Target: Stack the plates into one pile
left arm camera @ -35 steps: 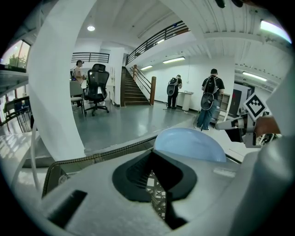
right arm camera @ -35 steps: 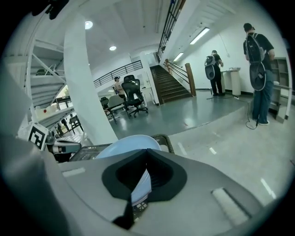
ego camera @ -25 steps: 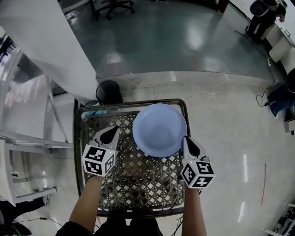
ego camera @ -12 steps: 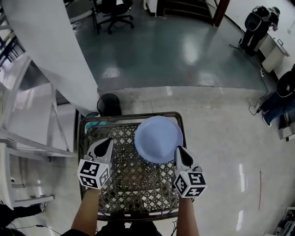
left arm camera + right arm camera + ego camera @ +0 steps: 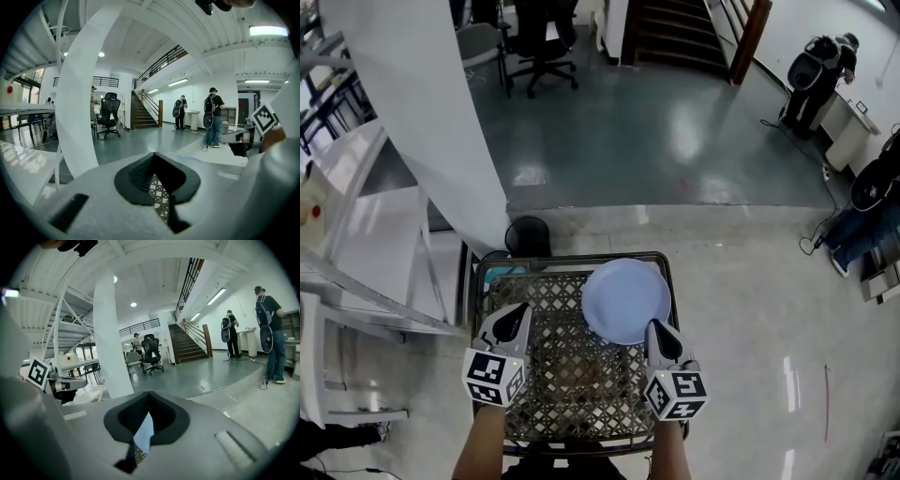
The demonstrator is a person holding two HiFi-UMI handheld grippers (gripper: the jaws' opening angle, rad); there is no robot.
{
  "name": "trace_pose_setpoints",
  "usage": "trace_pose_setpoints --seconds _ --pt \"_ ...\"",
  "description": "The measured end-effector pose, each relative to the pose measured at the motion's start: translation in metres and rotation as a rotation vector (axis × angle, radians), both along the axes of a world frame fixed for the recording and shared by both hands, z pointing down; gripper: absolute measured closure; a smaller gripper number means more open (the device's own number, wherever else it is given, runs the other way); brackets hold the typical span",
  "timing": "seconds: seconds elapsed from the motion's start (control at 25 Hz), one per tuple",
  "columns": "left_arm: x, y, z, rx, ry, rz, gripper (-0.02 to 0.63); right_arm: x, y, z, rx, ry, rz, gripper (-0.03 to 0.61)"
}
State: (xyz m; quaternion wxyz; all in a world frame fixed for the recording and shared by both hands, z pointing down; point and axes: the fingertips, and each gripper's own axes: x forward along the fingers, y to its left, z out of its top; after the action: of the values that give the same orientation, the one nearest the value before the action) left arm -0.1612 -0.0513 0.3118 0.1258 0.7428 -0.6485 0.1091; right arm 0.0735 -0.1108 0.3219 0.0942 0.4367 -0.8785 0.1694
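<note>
Lifted higher, the right tool (image 5: pixel 658 332) stays clamped on the near rim of the blue plate (image 5: pixel 625 298), the left tool (image 5: pixel 513 319) closed on nothing; carry the plate level and slowly.

"What do the two hand tools look like?"

"The left gripper (image 5: pixel 518 311) and the right gripper (image 5: pixel 656 328) both have white shells that taper to black, teardrop-shaped tips."

"Any markings?"

"Each has a white marker cube (image 5: pixel 494 377) printed with black squares. Seen from its own camera, the shell is pale grey around a black, ribbed, spade-shaped recess (image 5: pixel 136 178)."
</note>
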Motion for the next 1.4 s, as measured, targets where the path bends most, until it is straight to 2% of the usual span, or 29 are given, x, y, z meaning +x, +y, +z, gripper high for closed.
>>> trace_pose_setpoints --seconds 0.48,0.72,0.96,1.4 --pt "-0.010 0.058 -0.047 0.087 0.007 -0.029 0.615 -0.019 0.050 -0.050 0.081 -0.042 -0.027 0.568" --pt "-0.002 0.093 -0.073 0.118 0.002 -0.039 0.615 -0.016 0.084 -0.076 0.105 -0.079 -0.041 0.568" --pt "-0.012 0.108 -0.090 0.153 -0.008 -0.036 0.614 -0.030 0.101 -0.093 0.146 -0.085 -0.059 0.568" --pt "-0.011 0.118 -0.103 0.183 -0.018 -0.016 0.614 -0.030 0.118 -0.105 0.176 -0.082 -0.060 0.568"
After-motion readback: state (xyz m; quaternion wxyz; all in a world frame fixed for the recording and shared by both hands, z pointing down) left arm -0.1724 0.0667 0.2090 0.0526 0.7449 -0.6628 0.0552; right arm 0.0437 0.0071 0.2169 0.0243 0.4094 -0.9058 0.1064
